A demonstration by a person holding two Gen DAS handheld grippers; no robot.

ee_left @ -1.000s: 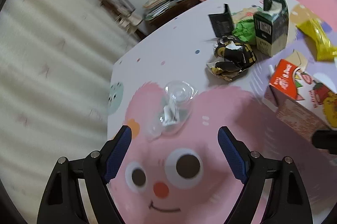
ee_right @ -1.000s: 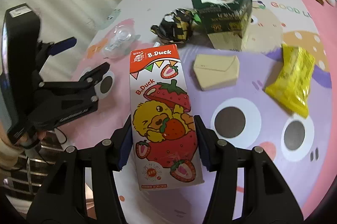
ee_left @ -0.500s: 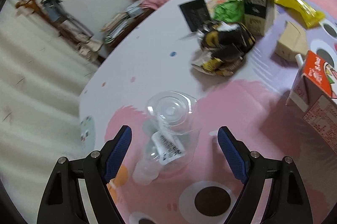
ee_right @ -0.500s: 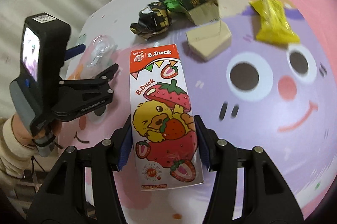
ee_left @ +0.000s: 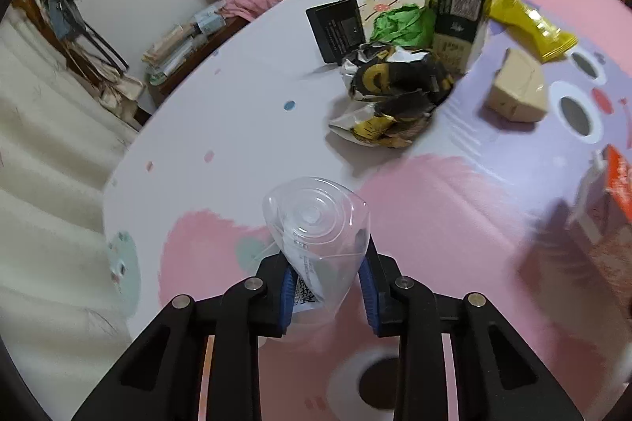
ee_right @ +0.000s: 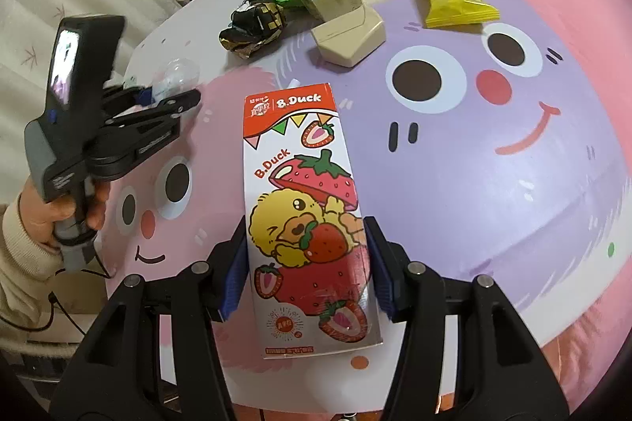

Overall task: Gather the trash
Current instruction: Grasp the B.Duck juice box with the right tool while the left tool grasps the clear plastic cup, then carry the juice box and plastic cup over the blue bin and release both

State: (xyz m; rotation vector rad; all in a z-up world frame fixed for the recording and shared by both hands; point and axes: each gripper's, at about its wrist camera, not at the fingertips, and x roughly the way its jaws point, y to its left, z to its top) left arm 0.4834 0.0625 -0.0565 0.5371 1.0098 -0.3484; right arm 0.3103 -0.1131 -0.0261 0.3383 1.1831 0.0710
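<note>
Since 0.5 s ago the left gripper (ee_left: pixel 326 286) has closed: its jaws, then spread wide on either side of the clear plastic bottle (ee_left: pixel 318 223), now pinch it between the blue pads. That bottle sits dead centre in the jaws, long axis running straight ahead, its ringed base pointing away over the pink cartoon cloth (ee_left: pixel 454 223). Right gripper (ee_right: pixel 306 274) has its jaws clamped on the strawberry milk carton (ee_right: pixel 304 207), whose long axis also runs forward out of the grip. Both hands are full, so I judge the next move is carrying off. Ahead of the left jaws, well apart, lie the crumpled black-and-gold wrapper (ee_left: pixel 395 97), green carton (ee_left: pixel 458 6), tan box (ee_left: pixel 517 87) and yellow packet (ee_left: pixel 529 21).
</note>
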